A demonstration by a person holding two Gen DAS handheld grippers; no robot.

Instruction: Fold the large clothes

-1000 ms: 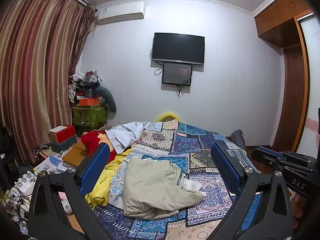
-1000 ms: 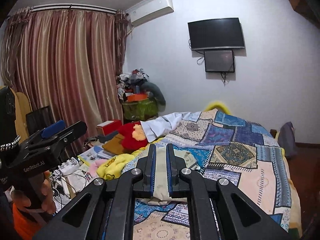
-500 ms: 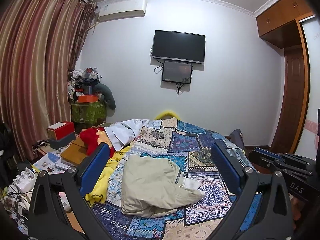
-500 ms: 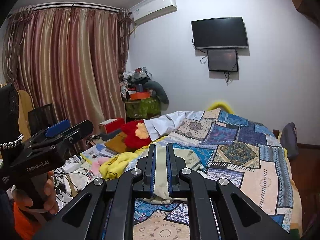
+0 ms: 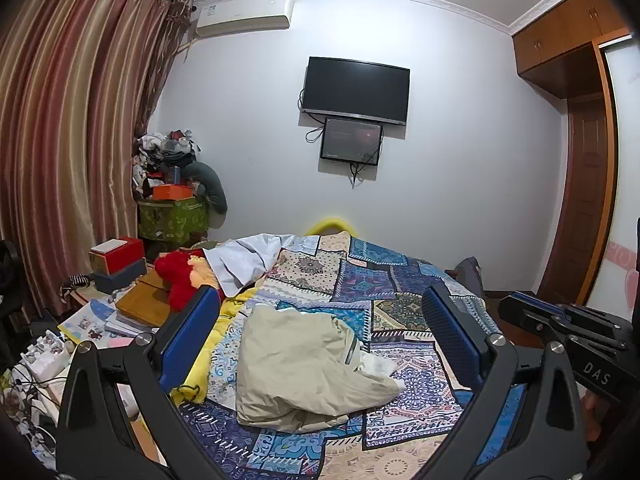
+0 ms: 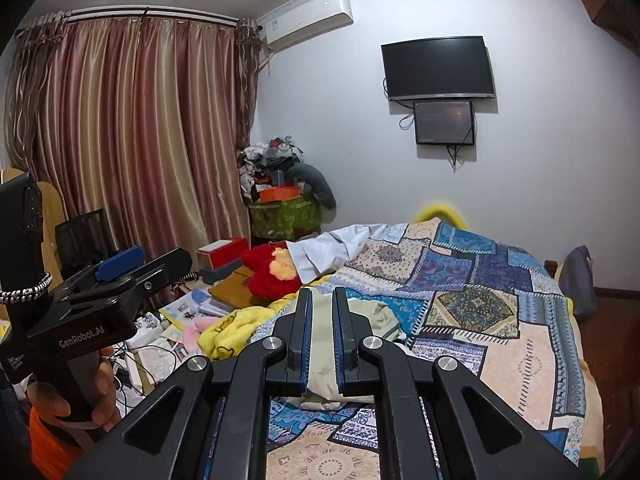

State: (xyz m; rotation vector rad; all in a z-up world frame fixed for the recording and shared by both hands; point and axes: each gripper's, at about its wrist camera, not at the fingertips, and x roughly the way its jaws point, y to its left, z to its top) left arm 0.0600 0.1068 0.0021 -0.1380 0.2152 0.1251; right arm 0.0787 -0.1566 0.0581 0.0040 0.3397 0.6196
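Left gripper (image 5: 320,324) is seen with fingers (image 5: 188,332) spread wide, nothing between them and nothing touched; it is held level above the near end of the bed (image 5: 400,280), aimed along the patchwork quilt (image 5: 360,276) toward the far wall. In the right wrist view the same gripper (image 6: 132,264) is noted at the left edge, its handle clasped by the person's left hand (image 6: 96,400), held clear of the bed over the cluttered floor side. Beige garment (image 5: 304,368) is recorded crumpled in a heap on the quilt, framed between the left fingers but well beyond them, not folded; a white piece of cloth (image 5: 380,364) is seen just at its right edge. To the left of the garment, a yellow blanket (image 5: 200,364) and a red plush toy (image 5: 180,276) are noted at the bed's side. Right gripper (image 6: 322,340) is seen with fingers (image 6: 304,340) drawn nearly together, a narrow gap left between the blue pads, nothing gripped; the garment (image 6: 320,360) shows through the gap, farther off. It is held low and level, pointed at the heap. In the left wrist view the right gripper (image 5: 560,324) is seen at the right edge, over the bed's right side. A television (image 5: 356,90) is mounted on the far wall.
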